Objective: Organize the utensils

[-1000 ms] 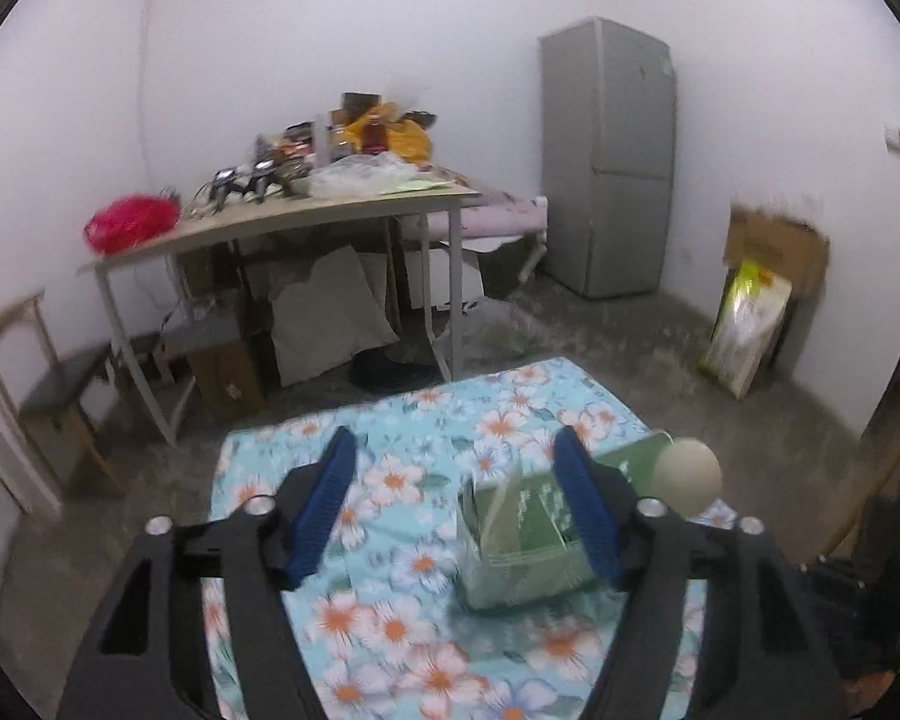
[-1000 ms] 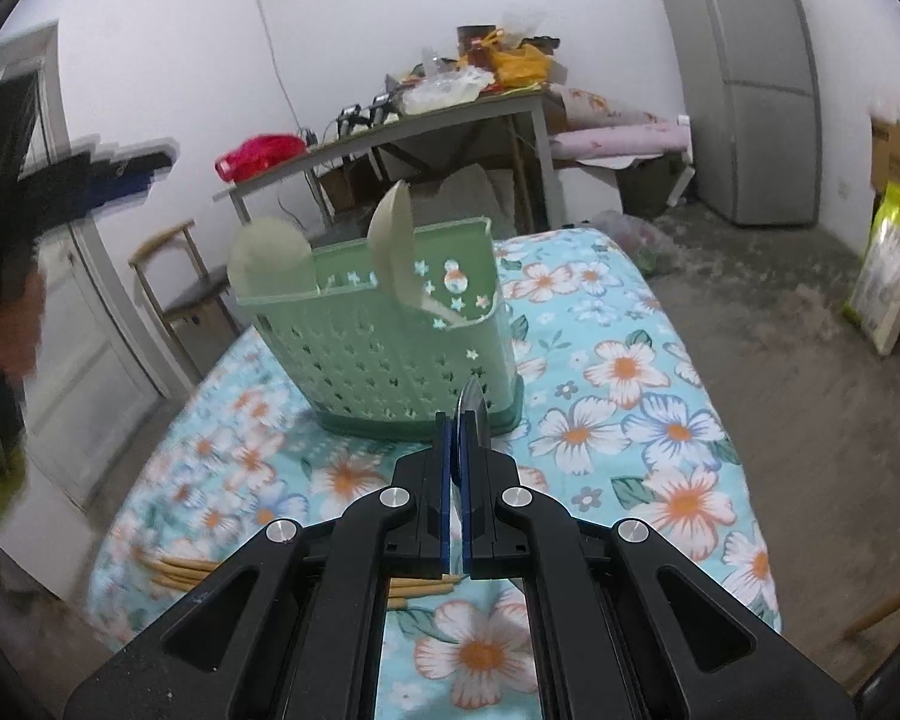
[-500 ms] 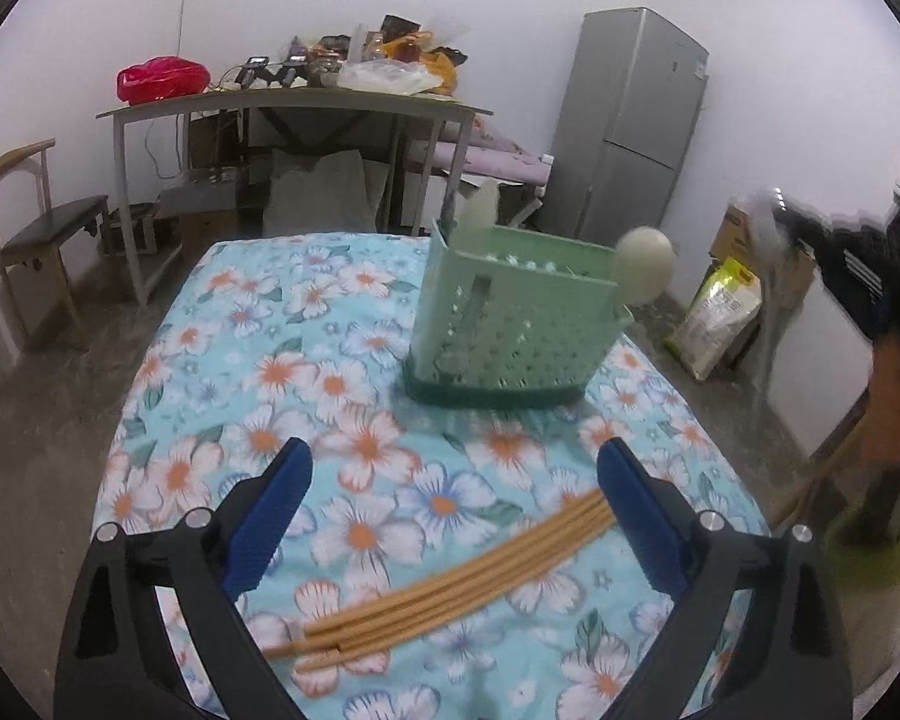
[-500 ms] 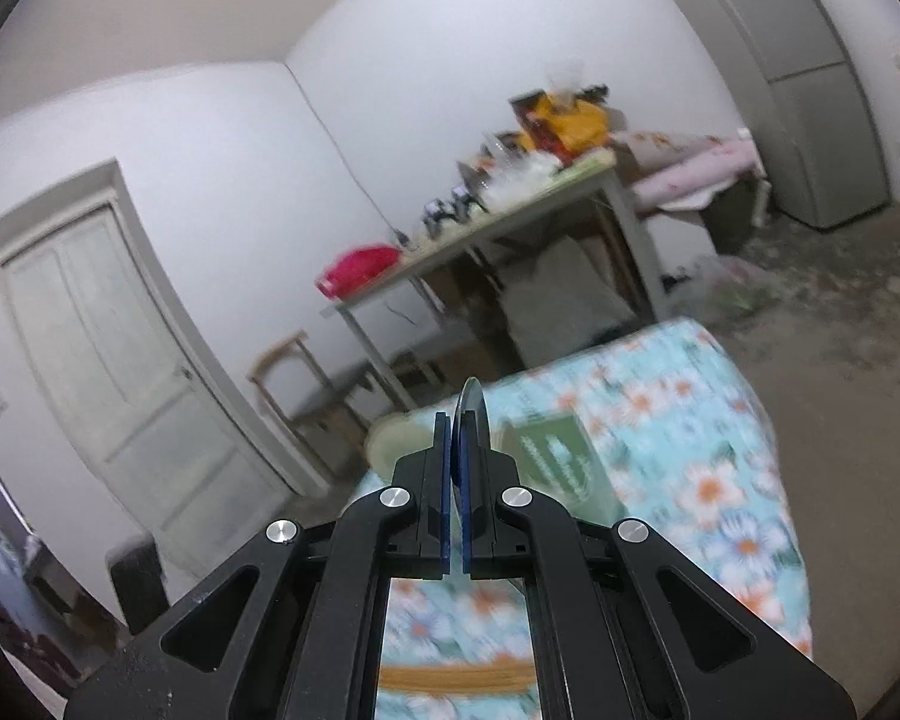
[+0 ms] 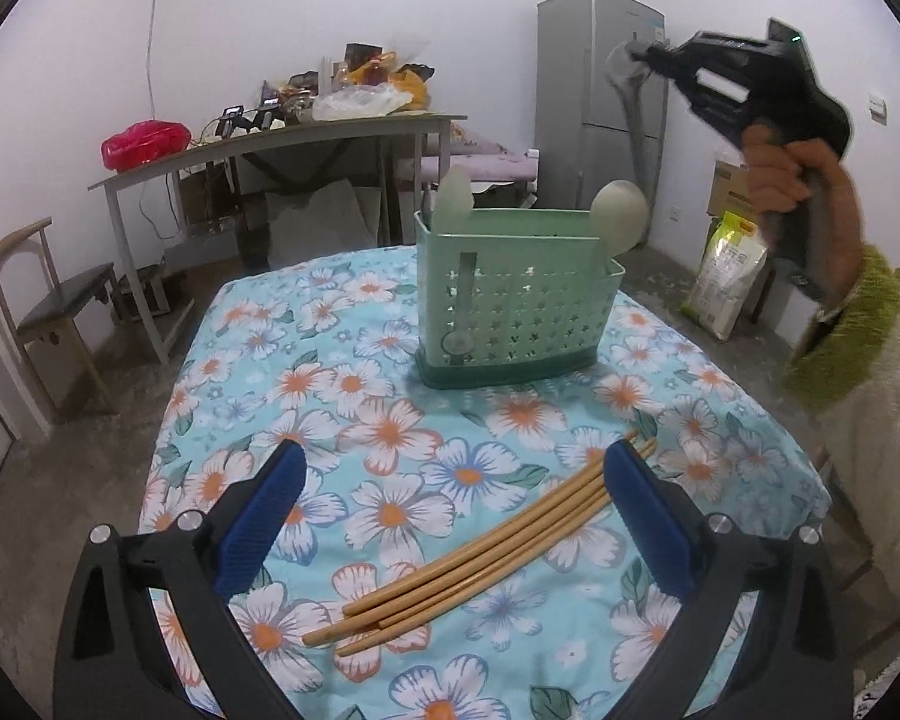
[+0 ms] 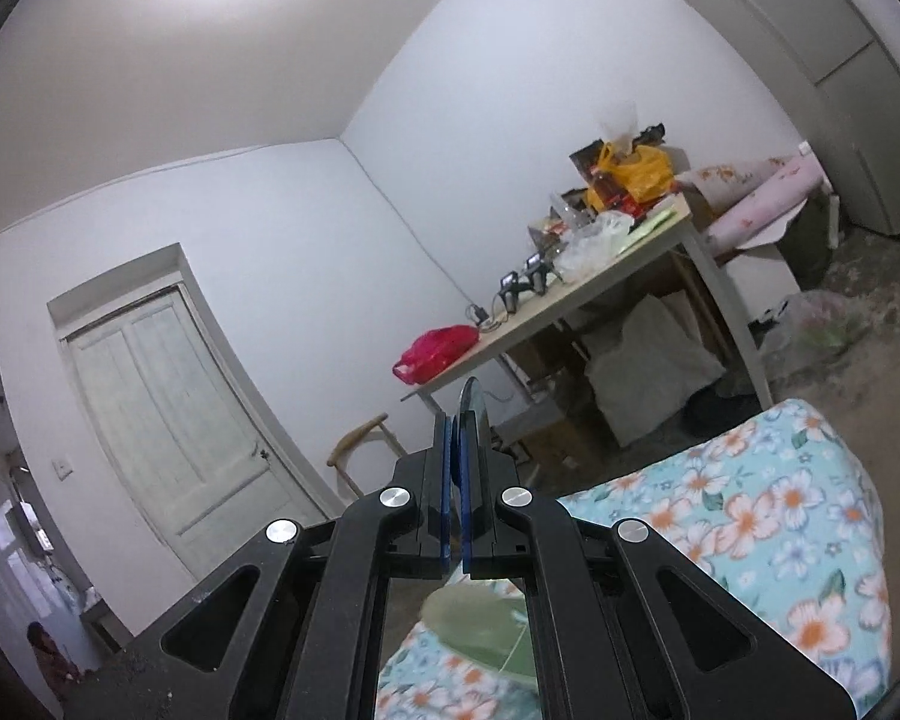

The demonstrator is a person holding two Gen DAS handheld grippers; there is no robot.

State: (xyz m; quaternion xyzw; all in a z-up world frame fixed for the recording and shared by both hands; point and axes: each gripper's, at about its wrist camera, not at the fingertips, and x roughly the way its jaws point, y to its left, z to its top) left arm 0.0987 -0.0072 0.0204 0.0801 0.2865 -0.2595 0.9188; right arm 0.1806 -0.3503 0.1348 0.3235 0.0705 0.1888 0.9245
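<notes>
On the floral table [image 5: 390, 432], a bundle of bamboo chopsticks [image 5: 480, 552] lies at 6 o'clock from the green utensil caddy [image 5: 516, 312], well apart from it. Left tool [image 5: 450, 504]: jaws have just been opening, now wide, straddling the chopsticks without gripping; the bundle's far end runs just beside the right-hand pad. Two pale spoons [image 5: 621, 216] stand upright in the caddy, one at each end. Right tool [image 6: 457, 450]: jaws clamped on a thin metal spoon [image 6: 469, 399], seen edge-on in the wrist view; from the left view it's up at 1 o'clock above the caddy, spoon handle hanging down. Person's hand [image 5: 792, 168] on the grip, green cuff below
</notes>
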